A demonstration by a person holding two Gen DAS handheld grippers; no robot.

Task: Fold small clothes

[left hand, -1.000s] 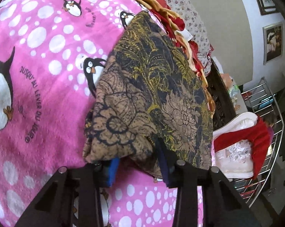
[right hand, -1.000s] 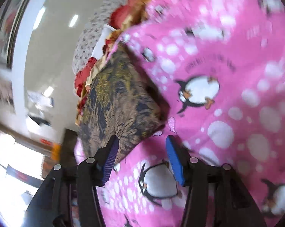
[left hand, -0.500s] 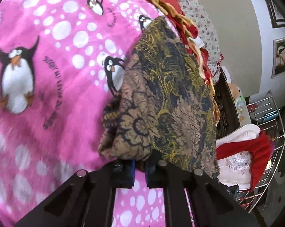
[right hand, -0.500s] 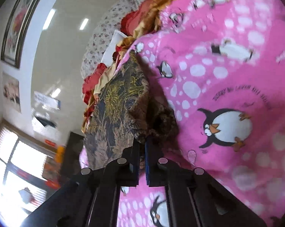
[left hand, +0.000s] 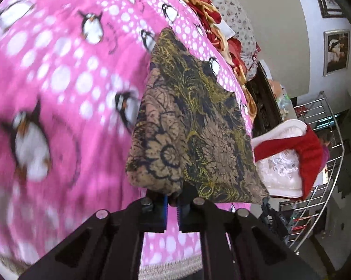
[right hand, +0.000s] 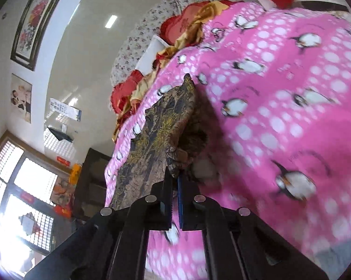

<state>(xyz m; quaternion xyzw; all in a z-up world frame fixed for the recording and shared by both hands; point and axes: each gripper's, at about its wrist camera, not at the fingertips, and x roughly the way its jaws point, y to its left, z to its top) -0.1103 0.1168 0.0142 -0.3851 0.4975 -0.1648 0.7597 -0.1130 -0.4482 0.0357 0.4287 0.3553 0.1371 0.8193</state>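
Got both tongs clenched on the near edge of the floral cloth (left hand: 189, 126): my left tongs (left hand: 172, 204) and right tongs (right hand: 174, 182). It's lifted over the pink penguin blanket (left hand: 58, 70) on the bed.

Home bedroom: penguin blanket (left hand: 58, 74) on bed, framed pictures (right hand: 33, 16), bedding pile (right hand: 138, 44).

Motion-blurred penguin blanket (left hand: 47, 121); cloth's (left hand: 194, 126) clamped edge hidden.

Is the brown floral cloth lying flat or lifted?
Lifted at its near edge: both tongs, left and right, pinch the brown floral cloth above the pink blanket.
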